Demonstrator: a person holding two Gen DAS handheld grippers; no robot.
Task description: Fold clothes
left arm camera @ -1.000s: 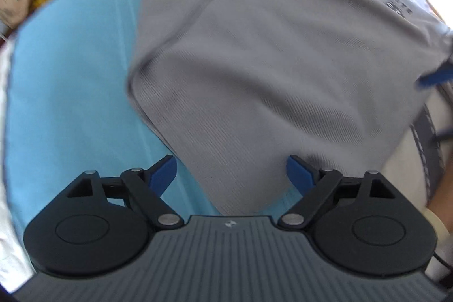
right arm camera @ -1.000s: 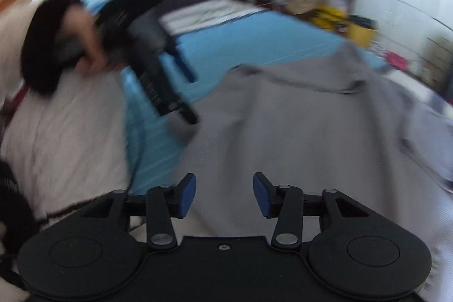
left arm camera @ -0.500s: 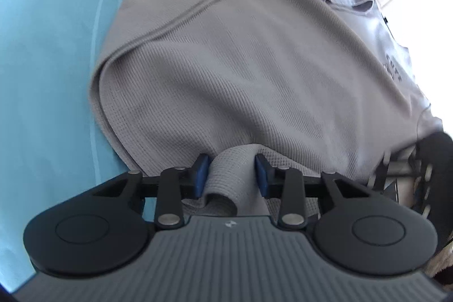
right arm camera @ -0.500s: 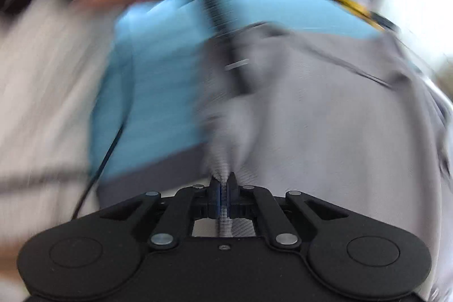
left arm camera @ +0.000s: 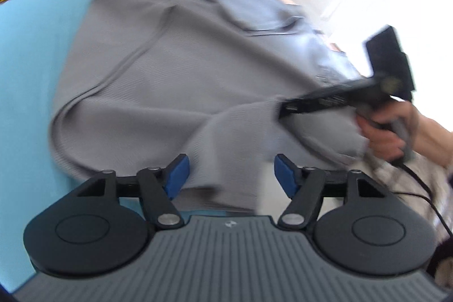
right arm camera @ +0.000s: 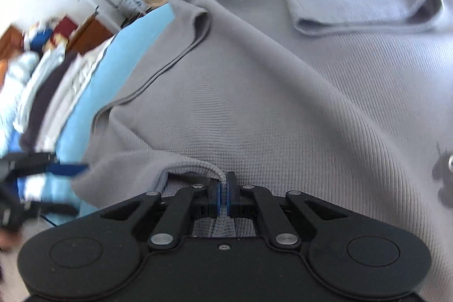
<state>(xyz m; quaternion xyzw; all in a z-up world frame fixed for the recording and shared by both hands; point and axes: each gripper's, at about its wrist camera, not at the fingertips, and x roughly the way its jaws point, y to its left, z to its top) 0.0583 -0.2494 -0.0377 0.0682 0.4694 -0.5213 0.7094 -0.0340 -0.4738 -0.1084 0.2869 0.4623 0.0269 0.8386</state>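
Big blue sheet (left arm camera: 31, 75) spread flat underneath. On top of it, gray shirt (right arm camera: 254, 92) lying wide, bumpy with folds, near edge lifted a little. Right gripper (right arm camera: 223, 197) squeezed tight on the shirt's near hem, cloth pinched between both blue pads. Same gripper seen from the left side, held in a hand (left arm camera: 388, 132). Left gripper (left arm camera: 229, 177) with fingers (left arm camera: 177, 174) spread apart, just opened wider, shirt edge between them but not squeezed.

Grey waffle-knit shirt (right arm camera: 283, 92); light blue sheet (left arm camera: 31, 70); blue-padded black tongs (right arm camera: 223, 198).
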